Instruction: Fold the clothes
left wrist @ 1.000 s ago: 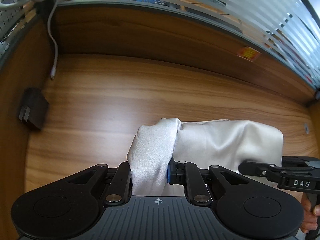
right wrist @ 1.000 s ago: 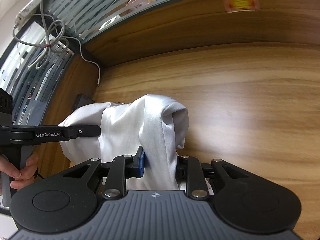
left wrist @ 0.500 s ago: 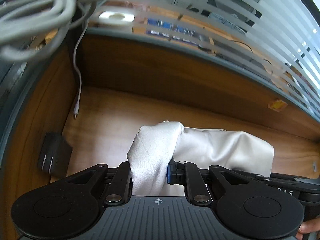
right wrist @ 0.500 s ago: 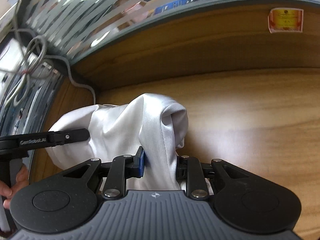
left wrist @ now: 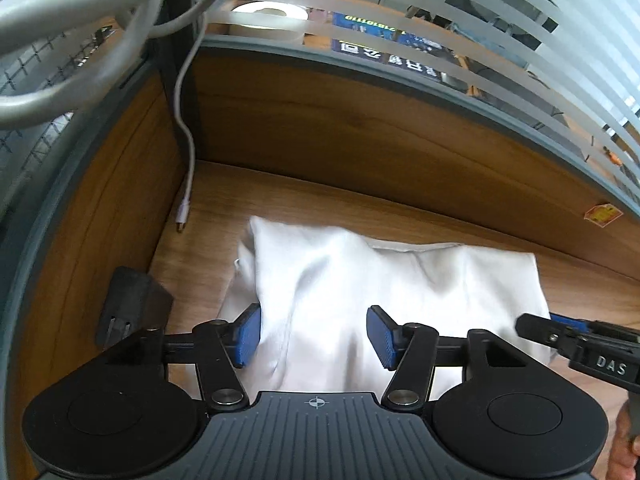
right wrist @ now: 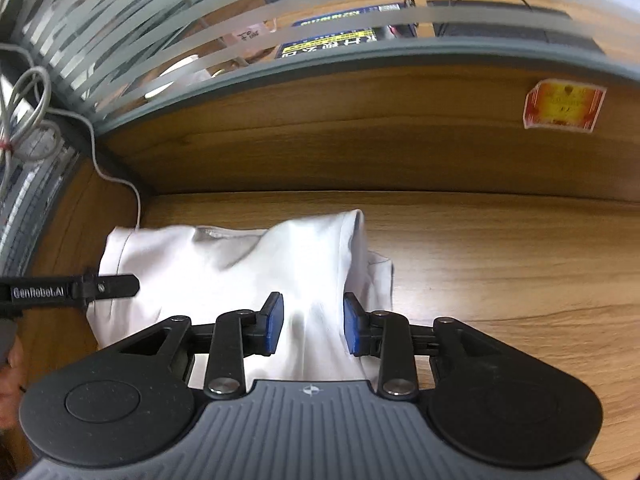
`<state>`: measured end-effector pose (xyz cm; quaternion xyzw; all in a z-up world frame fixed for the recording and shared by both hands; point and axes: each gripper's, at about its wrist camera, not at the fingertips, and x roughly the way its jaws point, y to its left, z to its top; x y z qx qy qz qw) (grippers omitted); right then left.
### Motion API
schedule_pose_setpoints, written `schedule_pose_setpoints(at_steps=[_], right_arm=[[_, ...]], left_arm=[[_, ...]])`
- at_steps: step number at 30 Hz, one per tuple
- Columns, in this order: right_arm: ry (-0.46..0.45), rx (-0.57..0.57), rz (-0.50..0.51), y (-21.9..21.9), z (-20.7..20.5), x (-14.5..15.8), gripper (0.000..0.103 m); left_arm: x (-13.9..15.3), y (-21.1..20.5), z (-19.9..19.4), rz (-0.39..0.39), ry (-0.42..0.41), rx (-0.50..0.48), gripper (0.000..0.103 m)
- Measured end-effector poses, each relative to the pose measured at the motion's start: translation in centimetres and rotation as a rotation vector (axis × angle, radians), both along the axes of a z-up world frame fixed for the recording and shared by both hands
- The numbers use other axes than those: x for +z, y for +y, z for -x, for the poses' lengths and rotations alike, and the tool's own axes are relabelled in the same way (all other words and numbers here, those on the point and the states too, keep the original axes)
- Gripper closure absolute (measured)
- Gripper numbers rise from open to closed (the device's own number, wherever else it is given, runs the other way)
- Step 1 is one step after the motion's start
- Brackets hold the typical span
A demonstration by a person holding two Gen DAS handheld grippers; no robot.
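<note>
A: Lying folded on the desk (left wrist: 400,208) by the back panel (right wrist: 360,152), the cloth (left wrist: 360,272) was seen.

B: And the claws?

A: The left gripper (left wrist: 314,334) had just been opened, cloth between unpressed pads. The right gripper (right wrist: 314,324) likewise. A cable (left wrist: 186,184) and plug (left wrist: 132,304) were noted leftward.

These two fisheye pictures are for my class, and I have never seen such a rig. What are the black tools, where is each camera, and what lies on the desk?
A person holds one two-finger gripper in each hand, with a camera on each that looks along its fingers. The left gripper and right gripper have just been opening; both now stand open, pads clear of the white garment, which lies folded on the wooden desk. Nothing is held. A black charger and a white cable lie at the left.
</note>
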<state>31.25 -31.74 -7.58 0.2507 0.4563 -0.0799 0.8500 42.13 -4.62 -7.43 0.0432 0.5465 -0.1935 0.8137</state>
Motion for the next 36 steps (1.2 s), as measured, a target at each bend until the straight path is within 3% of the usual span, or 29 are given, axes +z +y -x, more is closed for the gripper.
schedule_pose_setpoints(at_steps=[4, 12, 19, 27, 36], right_arm=[[0.005, 0.042, 0.057, 0.9, 0.3, 0.6, 0.063], [0.015, 0.134, 0.169, 3.1, 2.4, 1.1, 0.043], [0.063, 0.219, 0.220, 4.1, 4.2, 0.0, 0.043], [0.141, 0.232, 0.204, 4.6, 3.8, -3.7, 0.044], [0.133, 0.272, 0.186, 5.2, 2.0, -5.0, 0.044]], left_arm=[[0.9, 0.3, 0.8, -0.018, -0.013, 0.003, 0.036], [1.9, 1.3, 3.3, -0.042, -0.028, 0.006, 0.036], [0.7, 2.8, 6.5, -0.014, -0.009, -0.001, 0.038], [-3.6, 2.9, 8.0, 0.006, 0.063, -0.033, 0.058], [-6.0, 2.3, 6.5, 0.001, 0.101, -0.023, 0.058]])
